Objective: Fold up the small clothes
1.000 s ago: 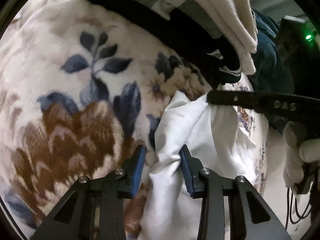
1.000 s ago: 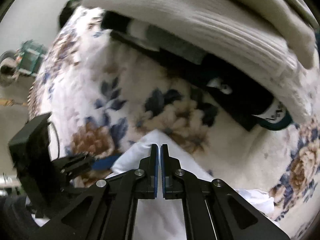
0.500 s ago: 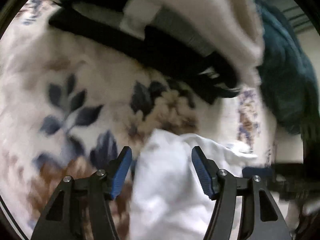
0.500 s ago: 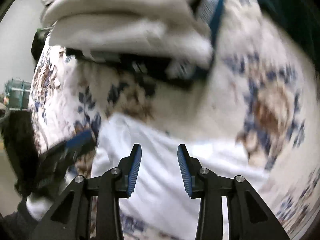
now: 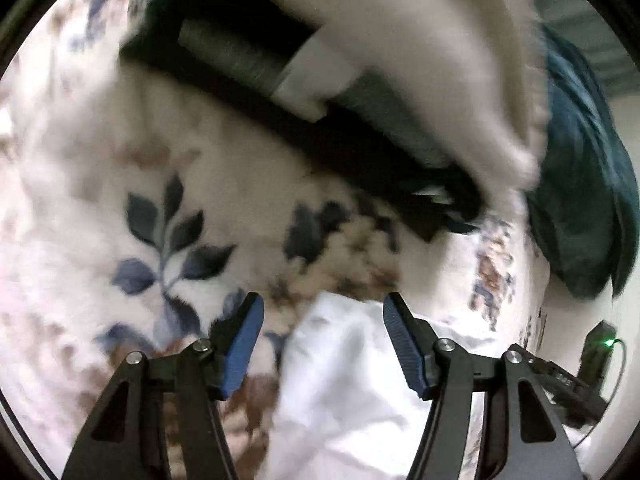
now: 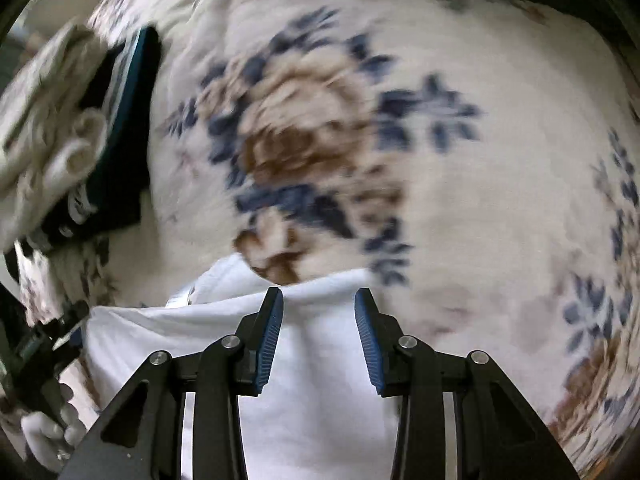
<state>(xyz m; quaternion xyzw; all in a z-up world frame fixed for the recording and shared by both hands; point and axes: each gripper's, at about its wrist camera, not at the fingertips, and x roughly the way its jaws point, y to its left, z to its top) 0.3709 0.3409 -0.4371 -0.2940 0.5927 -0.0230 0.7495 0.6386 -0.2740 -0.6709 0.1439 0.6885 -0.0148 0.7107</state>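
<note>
A cream blanket (image 5: 248, 184) is patterned with navy leaves and brown flowers. A plain white garment (image 6: 320, 380) is seen against it, while cream, black, grey and teal are shown by the folded stack (image 5: 360, 92).

Both wrist views close above floral blanket (image 5: 208, 184), sharing white garment (image 6: 320, 360)

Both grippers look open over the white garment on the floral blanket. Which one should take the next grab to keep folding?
Probably the right gripper: its open fingers straddle the white garment's far edge, cloth lying squarely between them. The left gripper is open too, but the garment sits off-centre there, and its view is blurred.
</note>
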